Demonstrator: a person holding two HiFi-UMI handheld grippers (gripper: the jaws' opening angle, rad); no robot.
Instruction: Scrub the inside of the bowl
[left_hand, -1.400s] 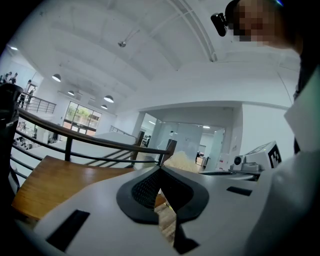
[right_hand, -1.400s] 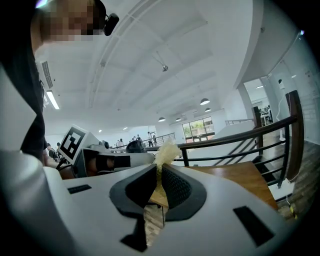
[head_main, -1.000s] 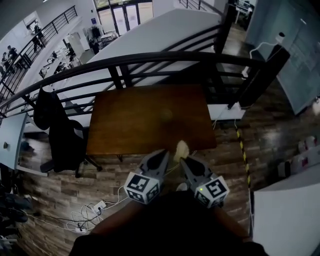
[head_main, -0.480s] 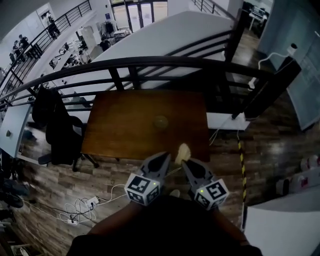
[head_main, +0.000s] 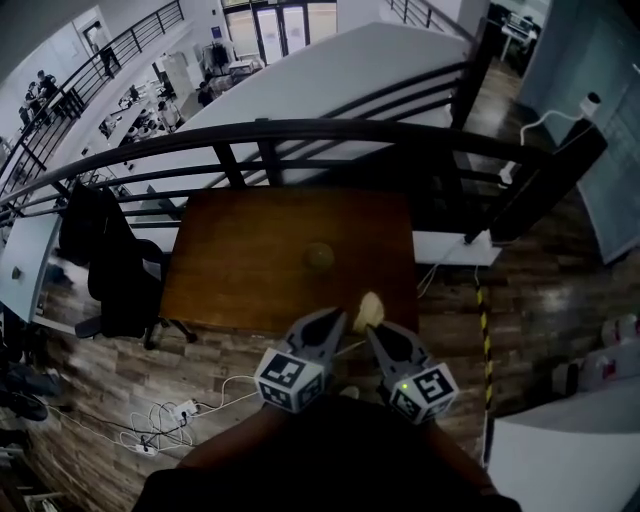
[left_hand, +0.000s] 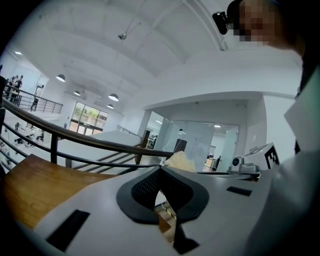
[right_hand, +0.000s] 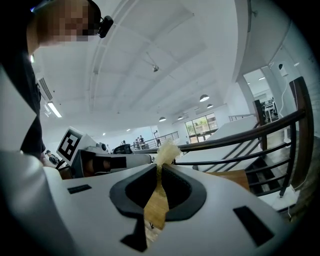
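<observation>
— Bowl: condition and position?
— Small, round, dull olive; it sits near the middle of the brown table, apart from both my grippers.
— Your fingers?
— Left gripper is clenched on nothing. Right gripper clamps a pale yellow scrub pad, short of the bowl.

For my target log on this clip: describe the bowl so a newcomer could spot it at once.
Start at the brown table under the curved black railing. The bowl is the small round thing near the table's middle, the only thing lying on it; the pale scrubber nearby is clamped in the right gripper, closer to the camera.
</observation>
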